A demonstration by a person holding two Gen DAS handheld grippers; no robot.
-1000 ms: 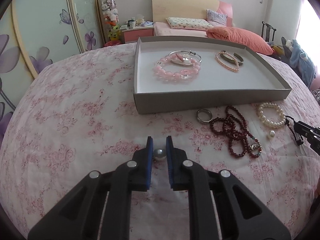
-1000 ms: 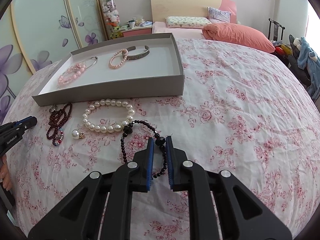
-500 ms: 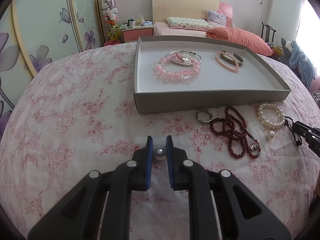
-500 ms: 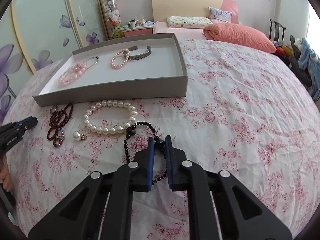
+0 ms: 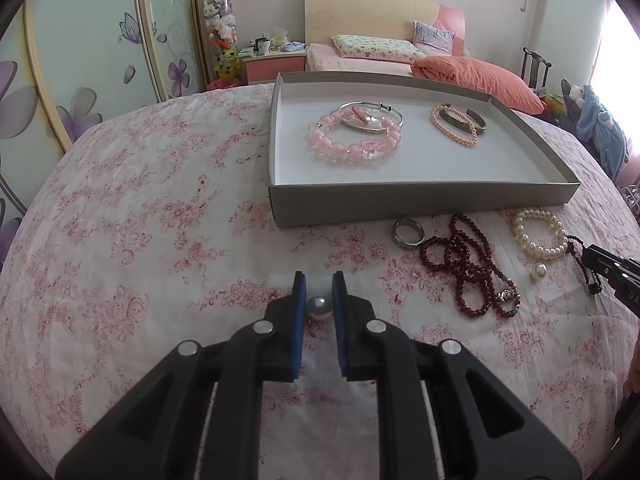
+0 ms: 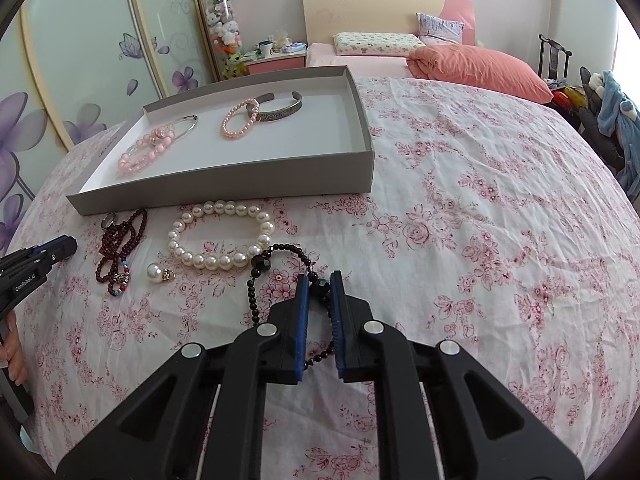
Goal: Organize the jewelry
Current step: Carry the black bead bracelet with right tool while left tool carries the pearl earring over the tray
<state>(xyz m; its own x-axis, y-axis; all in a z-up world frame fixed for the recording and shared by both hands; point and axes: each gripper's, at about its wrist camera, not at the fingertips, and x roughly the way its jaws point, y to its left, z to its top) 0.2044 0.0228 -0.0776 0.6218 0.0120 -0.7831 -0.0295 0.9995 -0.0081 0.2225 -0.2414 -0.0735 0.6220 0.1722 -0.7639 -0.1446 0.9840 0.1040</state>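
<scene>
left wrist view: left gripper (image 5: 319, 294) pinches a single pearl (image 5: 319, 307) between its blue pads (image 5: 299, 292), jaws nearly together, pearl low over the bedspread (image 5: 120, 260)
right wrist view: right gripper (image 6: 319, 294) pinches the black bead bracelet (image 6: 256, 280) at a large bead, jaws nearly together; rest of the strand trails on the cloth in a loop
tray: grey tray (image 5: 420, 202) sits beyond both grippers, well apart from the pearl; holds a pink bead bracelet (image 5: 352, 142), a silver bangle (image 5: 370, 116), a small pink pearl bracelet (image 5: 454, 126) and a metal cuff (image 5: 474, 120)
still outside tray: ring (image 5: 408, 233), dark red bead necklace (image 5: 472, 268), white pearl bracelet (image 5: 540, 236), pearl drop (image 5: 539, 271), all on the cloth just in front of the tray wall
risk 1: pearl is round and smooth, caught only by a small contact on each pad; a tilt or jolt could let it squirt out and roll across the soft cloth, hard to regrasp
risk 2: black strand held at one point only; the dangling loop could swing on lifting, snag the white pearl bracelet it lies beside, or catch on the tray's front wall
risk 3: too low a carry could knock the tray wall and shift the tray
risk 4: both grippers heading to one tray may crowd each other; dropping onto pieces already inside could tangle them
progress guess: four pieces in the tray, six out counting the two now gripped
</scene>
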